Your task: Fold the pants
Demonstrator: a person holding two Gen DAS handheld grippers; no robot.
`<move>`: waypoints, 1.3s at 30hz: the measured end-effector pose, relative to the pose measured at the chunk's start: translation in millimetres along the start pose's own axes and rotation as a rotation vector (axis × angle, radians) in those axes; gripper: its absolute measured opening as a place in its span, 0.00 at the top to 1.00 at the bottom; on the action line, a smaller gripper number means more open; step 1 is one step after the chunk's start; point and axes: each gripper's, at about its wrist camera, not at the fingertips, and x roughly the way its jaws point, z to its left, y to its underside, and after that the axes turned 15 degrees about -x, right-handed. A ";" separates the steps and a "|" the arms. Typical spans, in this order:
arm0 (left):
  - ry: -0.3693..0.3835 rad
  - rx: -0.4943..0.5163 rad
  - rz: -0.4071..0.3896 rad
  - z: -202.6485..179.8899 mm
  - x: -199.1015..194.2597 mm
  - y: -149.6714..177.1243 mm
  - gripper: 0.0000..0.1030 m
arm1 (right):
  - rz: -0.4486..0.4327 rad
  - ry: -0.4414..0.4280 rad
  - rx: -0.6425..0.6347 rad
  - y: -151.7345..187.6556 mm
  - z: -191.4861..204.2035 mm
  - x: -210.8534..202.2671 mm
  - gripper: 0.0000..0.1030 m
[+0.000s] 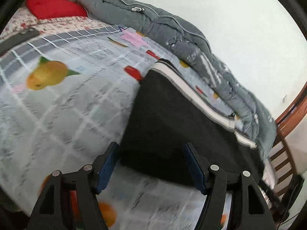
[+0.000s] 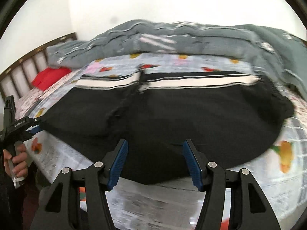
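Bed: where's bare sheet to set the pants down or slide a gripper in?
Bare bed sheet lies left of the black pants, up to the red pillow, and along the near edge under both open grippers, left gripper and right gripper. Crowded: the far side, where the grey quilt nearly meets the striped pants edge.
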 end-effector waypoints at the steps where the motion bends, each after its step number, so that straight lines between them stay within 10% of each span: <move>1: 0.018 -0.028 0.003 -1.3 6.2 -3.3 0.34 | -0.001 0.010 0.007 1.4 -5.7 -2.5 0.43; 19: -0.004 -0.026 -0.007 -21.2 16.6 13.2 0.35 | 0.046 0.024 0.081 14.1 -50.5 15.1 0.43; 28: -0.067 -0.199 -0.028 -19.7 19.7 5.2 0.80 | 0.025 -0.009 0.097 31.4 -70.8 2.6 0.43; 39: -0.120 0.214 -0.190 -183.8 3.9 49.3 0.85 | -0.011 0.021 0.199 53.2 -124.0 -20.9 0.43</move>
